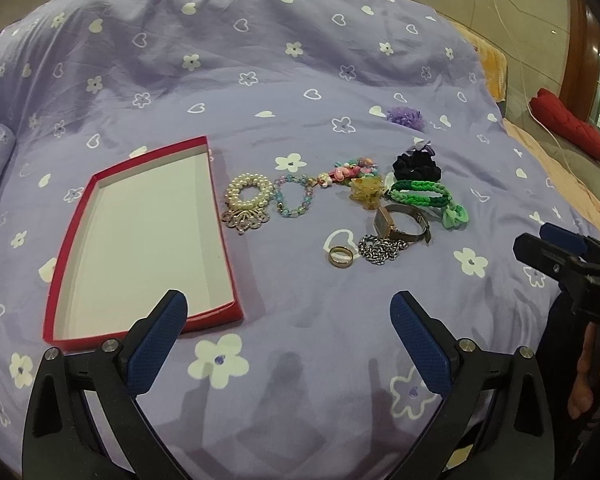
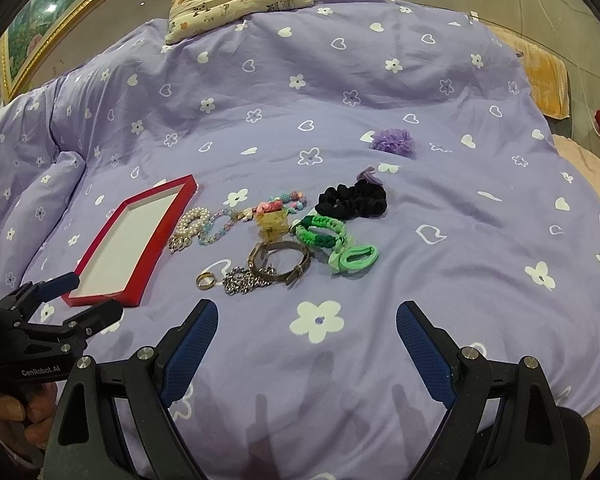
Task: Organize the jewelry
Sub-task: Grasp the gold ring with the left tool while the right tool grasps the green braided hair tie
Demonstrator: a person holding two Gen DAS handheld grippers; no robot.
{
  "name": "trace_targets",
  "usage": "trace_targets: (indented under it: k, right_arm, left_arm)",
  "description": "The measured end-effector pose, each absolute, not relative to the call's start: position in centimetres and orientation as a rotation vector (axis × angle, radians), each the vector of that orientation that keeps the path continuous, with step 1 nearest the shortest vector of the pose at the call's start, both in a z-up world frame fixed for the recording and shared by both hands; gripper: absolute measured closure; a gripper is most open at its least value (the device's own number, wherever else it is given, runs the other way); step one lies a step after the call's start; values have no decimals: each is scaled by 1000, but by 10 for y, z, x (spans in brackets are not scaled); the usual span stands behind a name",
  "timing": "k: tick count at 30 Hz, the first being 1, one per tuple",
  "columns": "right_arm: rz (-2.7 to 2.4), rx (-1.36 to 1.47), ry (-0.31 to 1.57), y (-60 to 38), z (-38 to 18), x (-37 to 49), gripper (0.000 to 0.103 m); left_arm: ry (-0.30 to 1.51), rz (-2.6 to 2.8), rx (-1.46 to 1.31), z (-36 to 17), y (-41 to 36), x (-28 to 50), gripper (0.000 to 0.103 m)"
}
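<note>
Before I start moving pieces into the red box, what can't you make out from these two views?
- Watch dial: too small in the left wrist view, edge-on in the right.
- Colourful bead cluster: jumbled, separate pieces unclear, both views.
- Small purple piece: partly hidden behind the black scrunchie.
- Right claw: cut off by the left view's edge.

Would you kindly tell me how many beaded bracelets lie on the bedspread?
2: the pearl bracelet right beside the red box, and the pastel bead bracelet touching it on its far side. The colourful cluster beyond may hide another.

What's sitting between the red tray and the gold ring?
Only bare purple duvet. In the left wrist view nothing lies between the red tray and the gold ring; the pearl bracelet sits farther back.
</note>
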State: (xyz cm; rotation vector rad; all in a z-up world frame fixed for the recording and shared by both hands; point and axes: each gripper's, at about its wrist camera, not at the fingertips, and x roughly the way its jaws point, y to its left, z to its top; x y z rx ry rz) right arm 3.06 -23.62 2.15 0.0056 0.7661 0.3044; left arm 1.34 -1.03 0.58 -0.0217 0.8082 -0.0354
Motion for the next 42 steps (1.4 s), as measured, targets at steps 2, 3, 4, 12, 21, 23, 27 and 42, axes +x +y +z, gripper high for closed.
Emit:
trace_targets:
  k: [2, 3, 4, 12, 21, 23, 27, 42]
  right_arm:
    - [310, 11, 770, -237, 22, 36, 11]
    - [313, 14, 774, -237, 22, 39, 11]
    - [317, 19, 778, -237, 22, 42, 11]
    - [339, 43, 801, -239, 22, 72, 12]
    - [369, 24, 881, -233, 11, 120, 31]
    - [377, 18, 909, -230, 4, 132, 36]
    - [377, 10, 956, -225, -9, 152, 44]
    - [383, 27, 1000, -223, -28, 168, 94]
  left_arm:
    - [819, -51, -19, 5, -11, 20, 4]
    - [821, -56, -14, 5, -12, 22, 4]
    - [824, -62, -8, 5, -13, 26, 5]
    - [865, -137, -8, 0, -19, 52, 16]
    - [927, -186, 57, -19, -34, 81, 24]
    - [948, -197, 68, -25, -38, 88, 25]
    - [983, -218, 64, -37, -40, 100, 28]
    - [1004, -272, 43, -51, -41, 114, 82]
